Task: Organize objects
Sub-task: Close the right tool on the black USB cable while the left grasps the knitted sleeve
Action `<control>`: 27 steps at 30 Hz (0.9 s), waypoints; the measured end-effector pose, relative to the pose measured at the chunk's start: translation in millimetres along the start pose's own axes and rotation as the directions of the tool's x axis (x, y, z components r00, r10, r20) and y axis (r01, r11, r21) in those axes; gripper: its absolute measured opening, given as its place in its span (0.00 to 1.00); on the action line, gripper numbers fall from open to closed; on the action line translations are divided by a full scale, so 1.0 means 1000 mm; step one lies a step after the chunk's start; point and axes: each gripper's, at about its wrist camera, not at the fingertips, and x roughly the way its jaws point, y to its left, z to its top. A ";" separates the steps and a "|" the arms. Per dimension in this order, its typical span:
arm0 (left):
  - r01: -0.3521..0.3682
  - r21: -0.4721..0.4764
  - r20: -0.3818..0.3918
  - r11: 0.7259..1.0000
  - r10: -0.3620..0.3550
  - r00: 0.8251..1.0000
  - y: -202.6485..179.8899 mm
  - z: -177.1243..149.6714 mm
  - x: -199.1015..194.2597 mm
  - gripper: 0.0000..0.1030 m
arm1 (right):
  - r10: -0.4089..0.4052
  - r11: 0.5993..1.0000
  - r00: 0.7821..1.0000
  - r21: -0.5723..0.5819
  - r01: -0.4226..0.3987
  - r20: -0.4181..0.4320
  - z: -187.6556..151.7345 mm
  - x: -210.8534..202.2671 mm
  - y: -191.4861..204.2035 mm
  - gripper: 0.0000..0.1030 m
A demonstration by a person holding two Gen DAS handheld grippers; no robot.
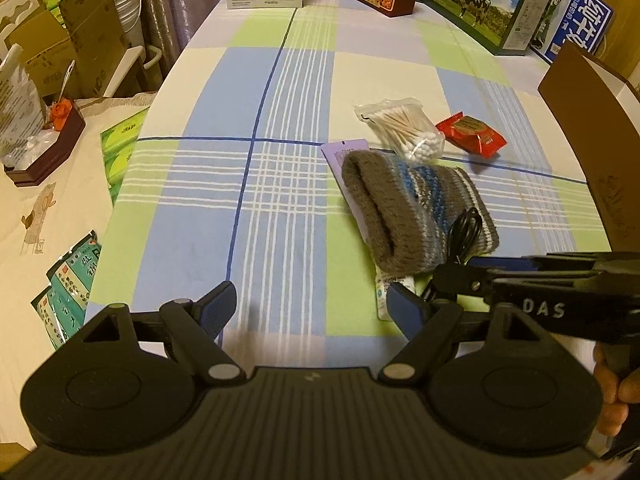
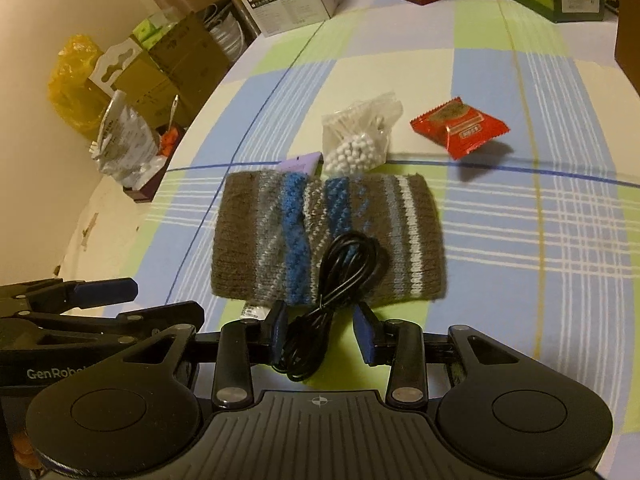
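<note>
Black cable (image 2: pixel 320 312) btwn open right claw (image 2: pixel 326 334) fingers.

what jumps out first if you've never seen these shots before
A grey and blue striped knitted sock lies in the middle of the checked tablecloth, with a coiled black cable on its near edge, running back between the open fingers of the right gripper. Just behind it sit a bag of cotton swabs and, to its right, a red snack packet.

Dim warm light, perhaps overhead; fisheye-warped edges.
</note>
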 end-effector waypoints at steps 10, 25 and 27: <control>0.055 0.027 0.021 0.998 -0.056 0.998 -0.005 0.008 0.002 0.77 | -0.079 0.996 0.996 -0.040 0.078 -0.030 -0.004 -0.016 -0.008 0.00; 0.069 0.040 0.032 0.997 -0.071 0.997 -0.006 0.018 0.007 0.77 | 0.022 0.995 1.000 0.093 -0.022 0.005 -0.006 -0.024 -0.017 0.46; 0.064 0.034 0.034 0.997 -0.065 0.997 -0.003 0.018 0.006 0.77 | 0.029 0.995 1.000 0.100 -0.028 -0.004 -0.004 -0.017 -0.013 0.39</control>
